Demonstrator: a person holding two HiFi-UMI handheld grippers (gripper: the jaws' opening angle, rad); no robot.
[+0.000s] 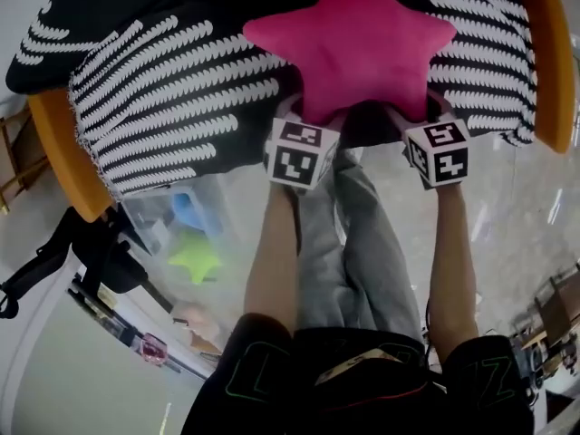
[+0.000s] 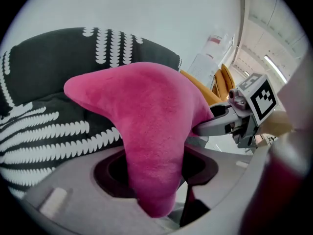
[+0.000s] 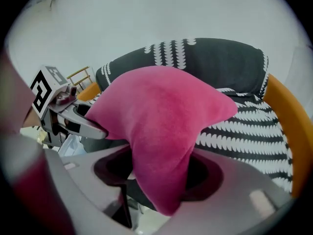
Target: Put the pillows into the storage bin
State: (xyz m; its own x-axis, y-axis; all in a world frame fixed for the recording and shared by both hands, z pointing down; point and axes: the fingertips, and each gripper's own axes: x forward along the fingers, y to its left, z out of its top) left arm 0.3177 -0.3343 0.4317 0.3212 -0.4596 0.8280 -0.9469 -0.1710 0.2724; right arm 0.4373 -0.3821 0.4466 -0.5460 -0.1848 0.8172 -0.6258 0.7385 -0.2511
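Note:
A pink star pillow [image 1: 358, 39] is lifted in front of the black-and-white patterned cushions [image 1: 154, 107], with both grippers holding it. My left gripper [image 1: 308, 114] is shut on its lower left arm, and that arm fills the jaws in the left gripper view [image 2: 154, 180]. My right gripper [image 1: 419, 114] is shut on the lower right arm, which hangs between the jaws in the right gripper view [image 3: 161, 180]. The clear storage bin [image 1: 149, 214] stands low at the left, with a green star pillow [image 1: 197, 259] and a blue pillow [image 1: 188, 208] inside it.
The patterned cushions lie on an orange seat [image 1: 63, 152] whose rim also curves along the right [image 1: 553, 62]. A black bag [image 1: 104, 252] sits beside the bin. The person's grey trousers [image 1: 349, 243] are below the grippers. Pale floor lies to the right.

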